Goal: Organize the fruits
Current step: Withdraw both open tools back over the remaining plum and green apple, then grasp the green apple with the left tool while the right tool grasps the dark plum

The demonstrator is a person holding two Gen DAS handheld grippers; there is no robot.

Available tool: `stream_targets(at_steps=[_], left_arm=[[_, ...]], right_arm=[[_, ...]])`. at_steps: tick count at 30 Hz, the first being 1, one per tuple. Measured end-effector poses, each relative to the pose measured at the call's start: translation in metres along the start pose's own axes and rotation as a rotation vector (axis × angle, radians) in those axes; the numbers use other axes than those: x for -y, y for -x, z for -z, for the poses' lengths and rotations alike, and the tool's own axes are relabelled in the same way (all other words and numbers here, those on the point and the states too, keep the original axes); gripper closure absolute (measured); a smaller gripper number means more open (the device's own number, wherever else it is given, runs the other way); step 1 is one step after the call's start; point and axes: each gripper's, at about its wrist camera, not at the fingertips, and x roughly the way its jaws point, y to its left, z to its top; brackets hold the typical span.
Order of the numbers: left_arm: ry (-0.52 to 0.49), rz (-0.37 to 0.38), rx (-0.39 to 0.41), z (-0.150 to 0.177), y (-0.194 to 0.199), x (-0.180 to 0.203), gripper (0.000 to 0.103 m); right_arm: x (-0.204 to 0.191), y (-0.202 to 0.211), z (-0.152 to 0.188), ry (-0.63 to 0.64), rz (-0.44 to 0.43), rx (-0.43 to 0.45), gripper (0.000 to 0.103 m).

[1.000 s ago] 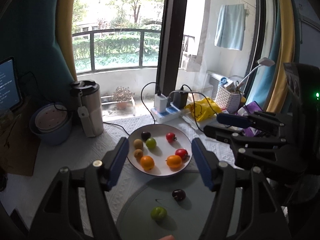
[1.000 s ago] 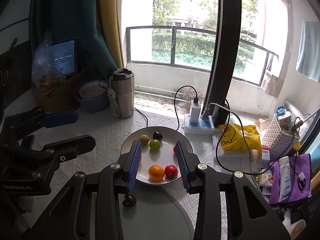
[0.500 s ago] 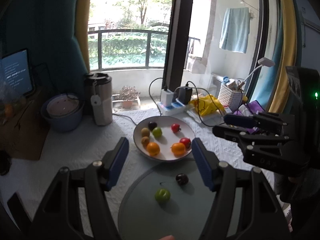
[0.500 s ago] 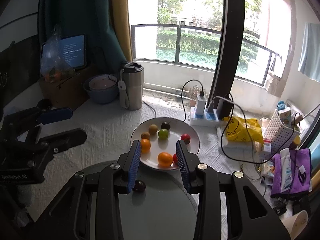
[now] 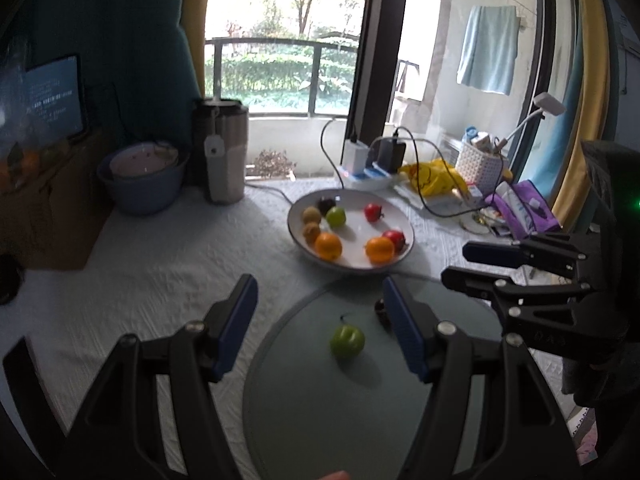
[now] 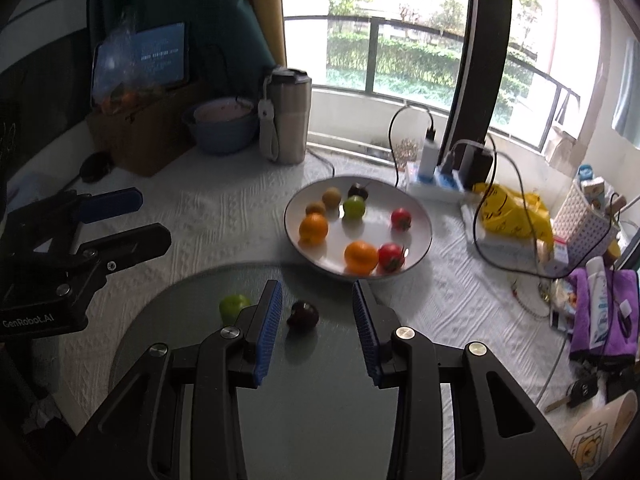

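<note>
Left gripper [image 5: 318, 326] and right gripper [image 6: 317, 330]: fingers apart, nothing held. Green fruit [image 5: 347, 341] and dark fruit [image 6: 303, 314] lie on grey mat [image 6: 320, 420] (apart); remaining fruit in white plate [image 6: 420, 252].

window [image 6: 400, 20]: daylit, greenery outside | curtain [image 5: 132, 40]: teal | tablecloth [image 5: 160, 264]: white

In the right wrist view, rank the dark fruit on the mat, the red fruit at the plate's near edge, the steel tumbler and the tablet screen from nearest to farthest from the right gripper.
1. Dark fruit: on the grey mat, just ahead of the right gripper.
2. Red fruit: near edge of the plate, slightly right.
3. Tumbler: beyond the plate, left.
4. Tablet: far left, at the back.
</note>
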Motion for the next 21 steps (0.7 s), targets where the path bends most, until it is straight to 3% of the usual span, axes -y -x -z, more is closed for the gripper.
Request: stream_targets(at_steps=[21], left_arm=[[0.075,0.024,-0.153,0.046,-0.045,-0.018,0.036]], right_arm=[[-0.006,-0.064,0.026,-0.016,-0.072,-0.142,0.064]])
